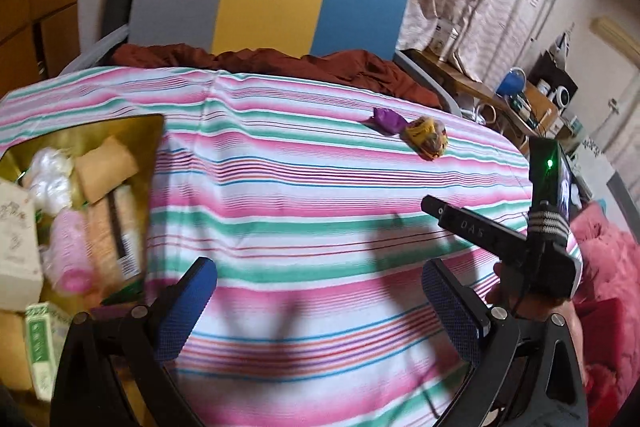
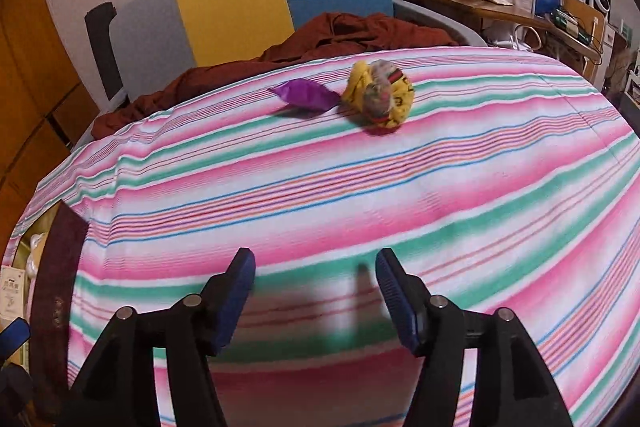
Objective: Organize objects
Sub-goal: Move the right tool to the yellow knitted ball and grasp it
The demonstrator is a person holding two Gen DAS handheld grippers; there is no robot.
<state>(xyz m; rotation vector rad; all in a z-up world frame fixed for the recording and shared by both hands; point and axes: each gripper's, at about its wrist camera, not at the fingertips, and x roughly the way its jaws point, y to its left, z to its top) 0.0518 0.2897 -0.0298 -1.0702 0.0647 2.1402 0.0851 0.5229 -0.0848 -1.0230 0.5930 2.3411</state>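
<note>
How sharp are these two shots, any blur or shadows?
Left wrist view: box contents smeared by motion, gripper shadows on the striped cloth. Right wrist view: yellow wrapper blurred, shadow between the fingers; both bowed by fisheye.

Matt striped cloth (image 2: 360, 187), glossy purple wrapper (image 2: 306, 95)

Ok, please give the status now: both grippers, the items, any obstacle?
Left gripper open, empty. Right gripper open, empty. Purple wrapper and yellow packet loose on striped cloth. Nothing in the way.

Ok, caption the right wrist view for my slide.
Open right tool above striped cloth, facing purple wrapper and yellow packet.
</note>
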